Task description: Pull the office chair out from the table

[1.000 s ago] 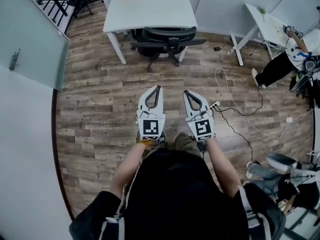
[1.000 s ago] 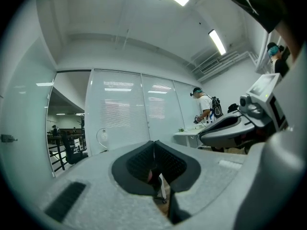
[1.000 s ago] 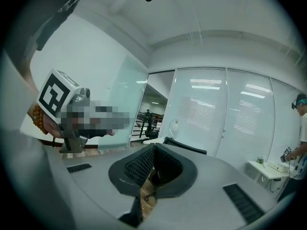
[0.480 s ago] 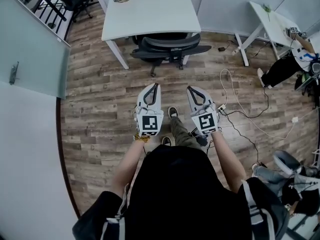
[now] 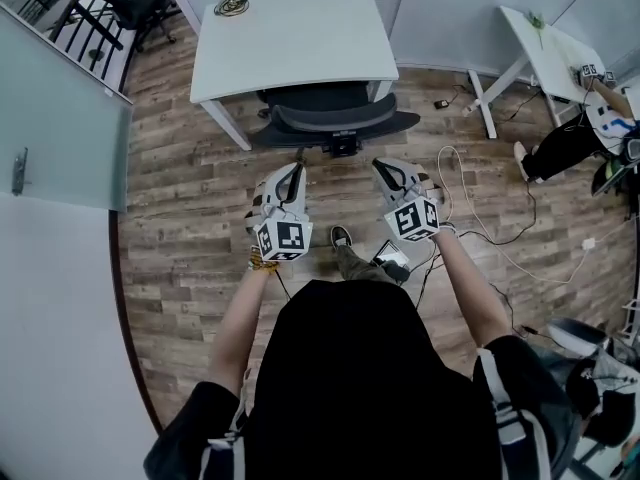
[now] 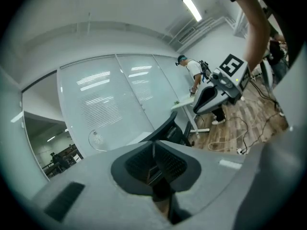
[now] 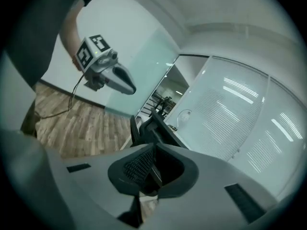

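A black office chair (image 5: 335,120) stands tucked under the white table (image 5: 290,38), with its curved backrest toward me. My left gripper (image 5: 297,168) and right gripper (image 5: 380,165) are held side by side just short of the backrest, apart from it. Both are shut with nothing between their fingers. In the left gripper view the chair (image 6: 170,128) shows beyond the closed jaws, and the right gripper (image 6: 218,87) hangs at the right. In the right gripper view the chair (image 7: 153,126) lies ahead, with the left gripper (image 7: 108,73) at upper left.
White cables and a power strip (image 5: 455,183) lie on the wooden floor to the right. A second white table (image 5: 555,53) and a person (image 5: 570,138) are at far right. A glass partition (image 5: 60,98) runs along the left. A coiled cable (image 5: 232,4) rests on the table.
Both grippers have moved forward toward the chair's backrest and rolled outward a little. The person has stepped closer to the table. The jaws stay closed.
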